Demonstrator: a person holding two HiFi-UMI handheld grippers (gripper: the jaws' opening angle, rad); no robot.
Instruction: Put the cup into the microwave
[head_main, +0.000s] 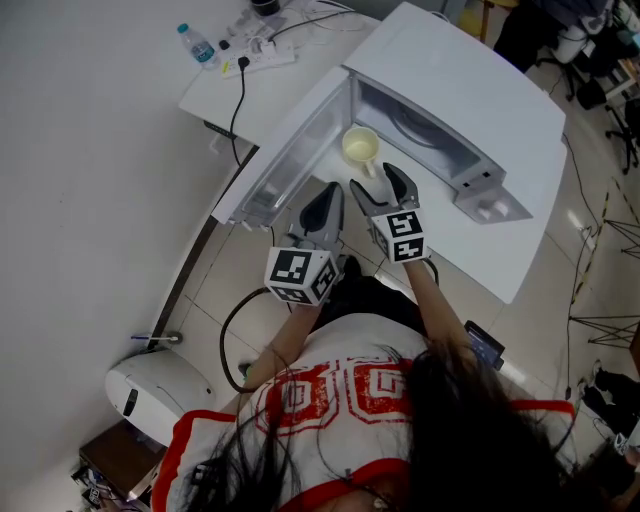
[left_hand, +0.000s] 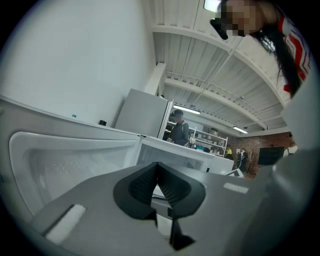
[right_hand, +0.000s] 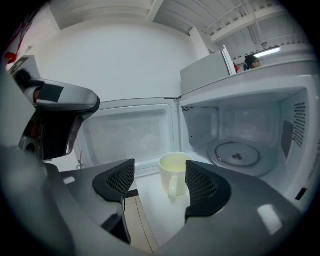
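Only one cup (right_hand: 175, 172), one open microwave (right_hand: 250, 127); right gripper (right_hand: 159, 184) jaws apart

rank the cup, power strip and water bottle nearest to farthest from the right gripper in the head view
1. cup, just ahead of the right gripper, at the microwave opening
2. power strip, up-left on the table
3. water bottle, farthest left, past the strip

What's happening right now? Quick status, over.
Left gripper shut, empty. Right gripper open, cup just ahead, not gripped. Cup stands outside open microwave. Nothing in the way.
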